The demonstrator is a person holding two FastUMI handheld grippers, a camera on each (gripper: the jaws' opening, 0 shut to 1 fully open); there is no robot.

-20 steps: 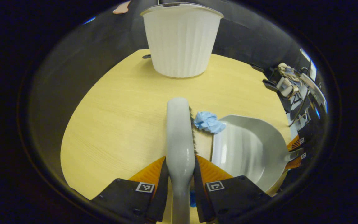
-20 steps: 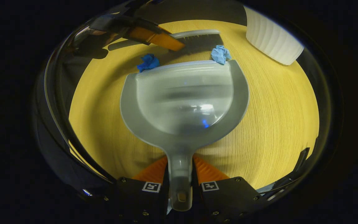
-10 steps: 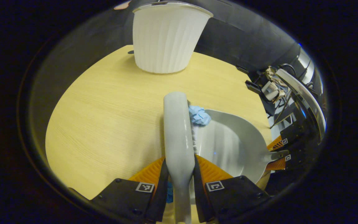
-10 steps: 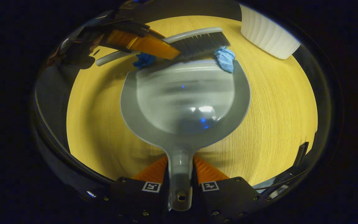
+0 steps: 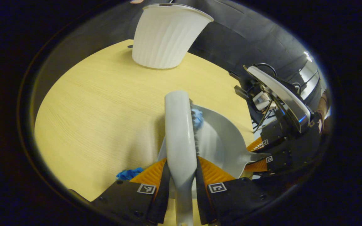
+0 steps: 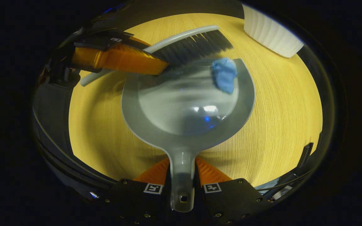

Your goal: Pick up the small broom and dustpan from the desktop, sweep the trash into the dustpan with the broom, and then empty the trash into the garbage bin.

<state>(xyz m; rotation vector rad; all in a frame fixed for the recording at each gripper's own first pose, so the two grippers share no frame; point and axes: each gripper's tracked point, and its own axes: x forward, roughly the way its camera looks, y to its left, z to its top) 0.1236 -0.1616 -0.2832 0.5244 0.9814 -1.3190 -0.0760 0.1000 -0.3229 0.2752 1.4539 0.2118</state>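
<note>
Left gripper clamped the broom; right gripper clamped the dustpan at the surface edge. Bin stood well apart; paper wad lay inside the dustpan.

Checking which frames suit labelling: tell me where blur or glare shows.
Right gripper view: the light blue wad and broom bristles are motion-smeared, and lamp glare spots the dustpan. Left gripper view: sharper, though the table curves with fisheye.

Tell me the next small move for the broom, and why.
Probably swing the grey hand broom back for the dark blue crumpled scrap on the wooden desktop beside the left gripper. The light blue paper wad already lies in the grey plastic dustpan, held by the right gripper.
</note>
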